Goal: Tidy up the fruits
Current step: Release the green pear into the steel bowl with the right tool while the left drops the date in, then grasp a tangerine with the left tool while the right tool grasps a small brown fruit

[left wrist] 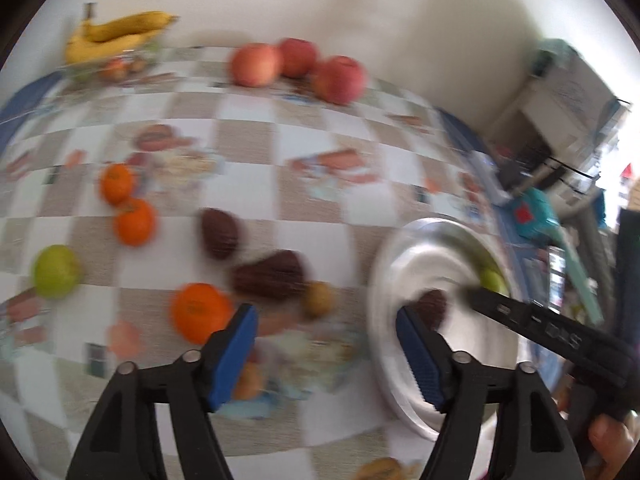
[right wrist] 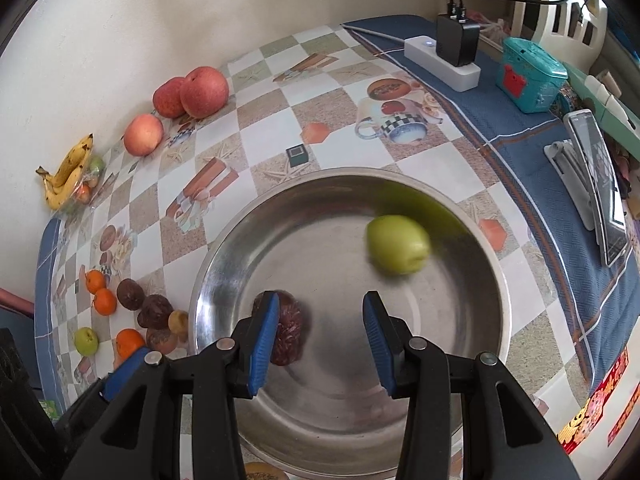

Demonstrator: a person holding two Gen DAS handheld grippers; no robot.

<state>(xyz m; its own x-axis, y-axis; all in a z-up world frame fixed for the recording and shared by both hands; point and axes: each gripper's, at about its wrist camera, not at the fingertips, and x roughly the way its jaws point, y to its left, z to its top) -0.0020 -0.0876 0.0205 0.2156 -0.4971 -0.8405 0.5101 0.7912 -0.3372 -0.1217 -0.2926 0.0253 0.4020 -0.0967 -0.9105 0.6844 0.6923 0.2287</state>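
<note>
Fruit lies scattered over a checkered tablecloth (right wrist: 332, 100) printed with cups and gift boxes. A steel bowl (right wrist: 460, 344) sits near the front edge, and inside it are a green fruit (right wrist: 398, 245), blurred, toward the far right side, and a dark reddish-brown fruit (right wrist: 289, 334) near the left side.

The right gripper (right wrist: 322, 340) hangs over the bowl with its blue-padded jaws spread wide and nothing between them; the dark fruit shows just past the left pad. The left gripper (left wrist: 326, 354) hovers above the cloth to the left of the bowl, jaws likewise wide apart and empty; its view is motion-blurred.

Left of the bowl sit three oranges (right wrist: 105, 301), another green fruit (right wrist: 86, 341), several dark brown fruits (right wrist: 155, 311) and a small yellowish one (right wrist: 178, 321). Along the wall are three red apples (right wrist: 204, 92) and a bunch of bananas (right wrist: 66, 174) resting on a clear bag of fruit.

On the blue cloth to the right stand a white power strip (right wrist: 442, 60) with a black charger plugged in, a teal box (right wrist: 530, 76) with a red mark, and a phone (right wrist: 598, 184) on a stand. Its screen text is too small to read, as are the white markings on the right gripper's body in the left wrist view.
</note>
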